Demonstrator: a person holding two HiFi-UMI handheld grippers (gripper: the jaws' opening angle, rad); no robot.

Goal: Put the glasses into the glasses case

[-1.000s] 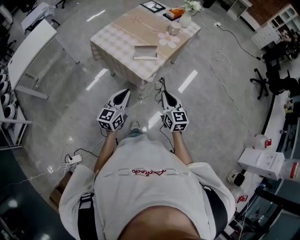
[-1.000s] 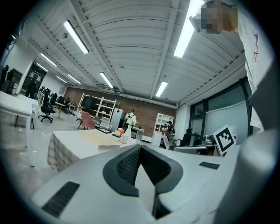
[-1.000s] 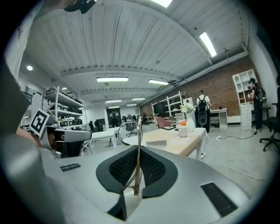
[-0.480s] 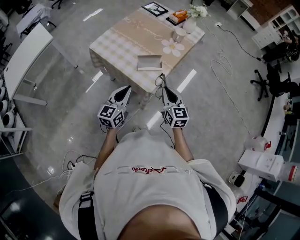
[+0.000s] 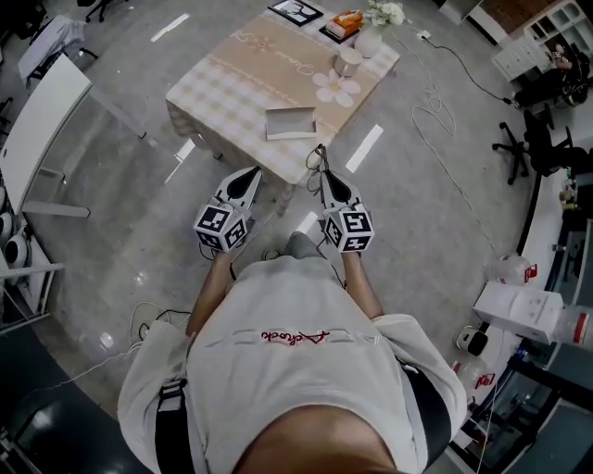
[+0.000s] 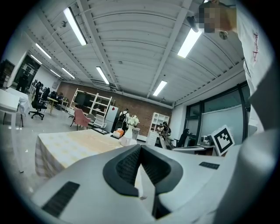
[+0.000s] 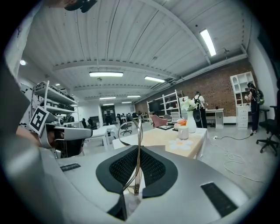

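Note:
In the head view my right gripper (image 5: pixel 325 180) is shut on the thin-framed glasses (image 5: pixel 316 165), which stick out past its tip near the table's front edge. In the right gripper view the glasses (image 7: pixel 139 131) stand upright between the dark pads (image 7: pixel 153 168), one temple arm pinched. The open glasses case (image 5: pixel 290 122) lies on the checked tablecloth, ahead of both grippers. My left gripper (image 5: pixel 248 174) is held beside the right one, short of the table. Its jaws are shut with nothing in them, as the left gripper view (image 6: pixel 140 151) shows.
The table (image 5: pixel 232 88) also bears a mug (image 5: pixel 347 61), a vase of flowers (image 5: pixel 370 37), an orange item (image 5: pixel 348 22) and a framed picture (image 5: pixel 296 11) at its far end. A white desk (image 5: pixel 42 120) stands left; cables (image 5: pixel 435 120) trail on the floor right.
The person has stepped toward the table, so the case and table edge lie closer to the gripper tips. Both grippers keep the same hold and spacing.

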